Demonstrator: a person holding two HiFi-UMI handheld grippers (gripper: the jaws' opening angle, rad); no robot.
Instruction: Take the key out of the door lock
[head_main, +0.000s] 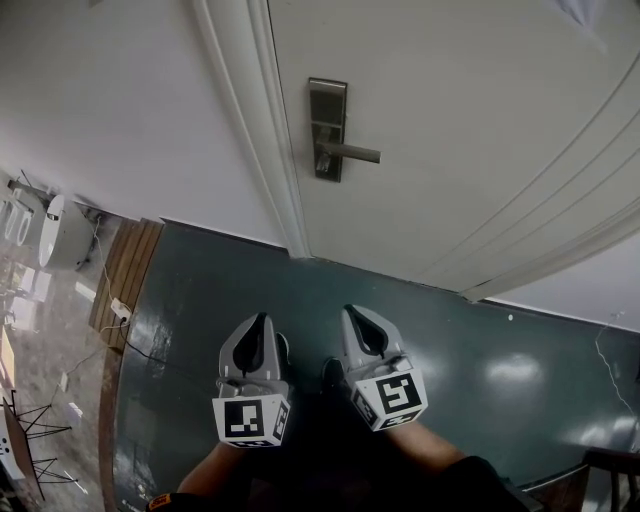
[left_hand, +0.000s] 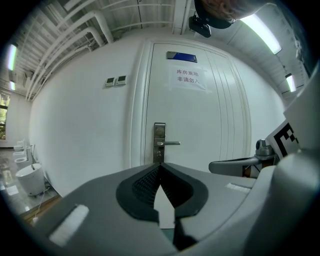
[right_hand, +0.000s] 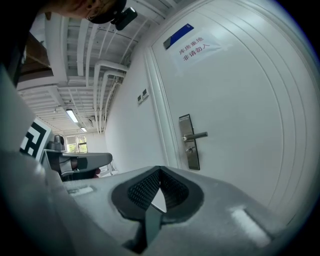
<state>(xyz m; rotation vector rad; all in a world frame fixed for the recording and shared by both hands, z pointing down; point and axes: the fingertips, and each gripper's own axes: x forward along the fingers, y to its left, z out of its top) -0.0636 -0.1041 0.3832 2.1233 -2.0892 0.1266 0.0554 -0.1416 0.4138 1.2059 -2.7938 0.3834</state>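
A white door carries a steel lock plate with a lever handle. Below the lever sits a small metal piece, also visible in the left gripper view; it is too small to tell key from cylinder. My left gripper and right gripper are held side by side low over the floor, well short of the door. Both point at the lock. Each has its jaws closed tip to tip with nothing between them, as the left gripper and right gripper show in their own views.
The white door frame runs just left of the lock plate. A paper notice and a blue plate hang high on the door. White ceramic fixtures and a power strip with cable lie at the far left, beside the dark green floor.
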